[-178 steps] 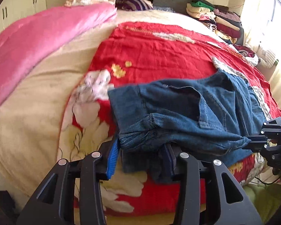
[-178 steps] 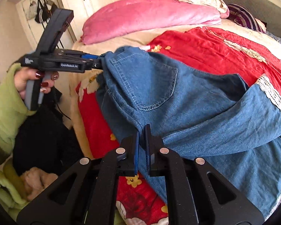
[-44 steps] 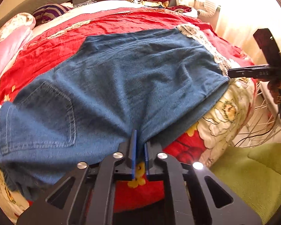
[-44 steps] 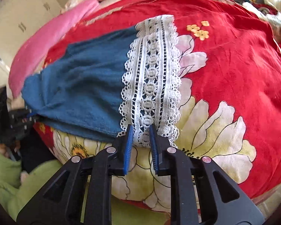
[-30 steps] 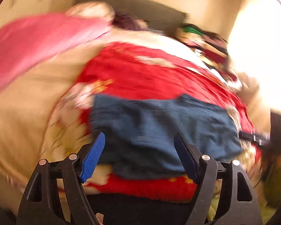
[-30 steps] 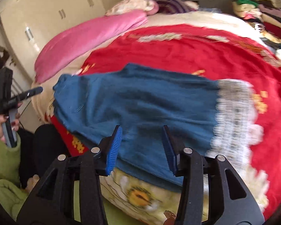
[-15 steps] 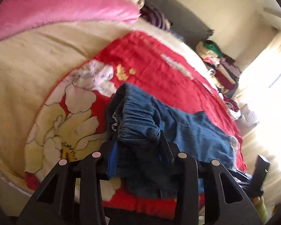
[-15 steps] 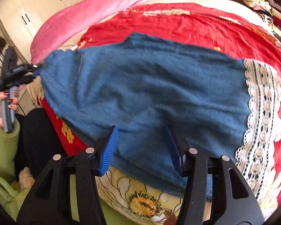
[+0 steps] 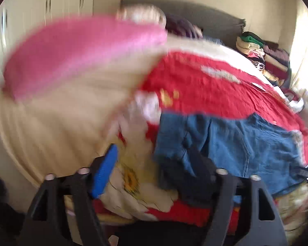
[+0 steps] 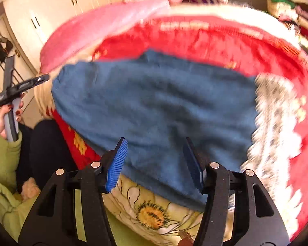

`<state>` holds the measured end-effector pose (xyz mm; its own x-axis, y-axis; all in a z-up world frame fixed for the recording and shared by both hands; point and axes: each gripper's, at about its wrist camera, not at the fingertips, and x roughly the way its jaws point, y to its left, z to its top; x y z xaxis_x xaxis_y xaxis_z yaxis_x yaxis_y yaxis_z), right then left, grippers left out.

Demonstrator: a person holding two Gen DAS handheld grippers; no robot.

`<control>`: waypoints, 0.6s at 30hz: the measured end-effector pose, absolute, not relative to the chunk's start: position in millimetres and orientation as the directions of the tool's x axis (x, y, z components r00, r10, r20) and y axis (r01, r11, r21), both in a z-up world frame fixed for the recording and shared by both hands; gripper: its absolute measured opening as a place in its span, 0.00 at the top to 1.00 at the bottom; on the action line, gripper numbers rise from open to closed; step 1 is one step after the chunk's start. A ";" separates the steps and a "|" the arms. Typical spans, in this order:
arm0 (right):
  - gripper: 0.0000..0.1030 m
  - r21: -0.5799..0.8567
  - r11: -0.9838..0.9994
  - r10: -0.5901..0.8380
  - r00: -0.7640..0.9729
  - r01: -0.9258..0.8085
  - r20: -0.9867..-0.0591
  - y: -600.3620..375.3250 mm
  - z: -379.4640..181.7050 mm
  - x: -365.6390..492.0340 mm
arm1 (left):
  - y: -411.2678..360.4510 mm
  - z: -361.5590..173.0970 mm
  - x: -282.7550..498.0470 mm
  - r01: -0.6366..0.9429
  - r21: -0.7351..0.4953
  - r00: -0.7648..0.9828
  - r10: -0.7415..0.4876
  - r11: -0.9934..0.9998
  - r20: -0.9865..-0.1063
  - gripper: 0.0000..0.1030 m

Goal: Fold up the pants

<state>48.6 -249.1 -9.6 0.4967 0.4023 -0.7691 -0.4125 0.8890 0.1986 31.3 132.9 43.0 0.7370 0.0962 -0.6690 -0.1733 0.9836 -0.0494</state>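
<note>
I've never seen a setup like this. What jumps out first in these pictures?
The jeans with a white lace hem lie flat across a red flowered bedspread, near the bed's front edge. A pink quilt lies along the bed's far left side. Each camera looks past its own hand-held gripper's black fingers with blue pads, spread and opening over the jeans' near edge.

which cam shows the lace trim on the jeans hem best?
Right wrist view: the white lace trim runs as a wide band down the right end of the jeans, though motion-blurred. In the left wrist view only a pale sliver shows at the jeans' far right edge.
</note>
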 end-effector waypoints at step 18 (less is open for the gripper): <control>0.47 0.136 0.957 0.249 0.482 -0.256 -0.840 -296.8 -45.7 71.0 | 0.7 -33.0 116.7 0.230 -0.054 0.494 -0.164 0.972 -0.854 0.10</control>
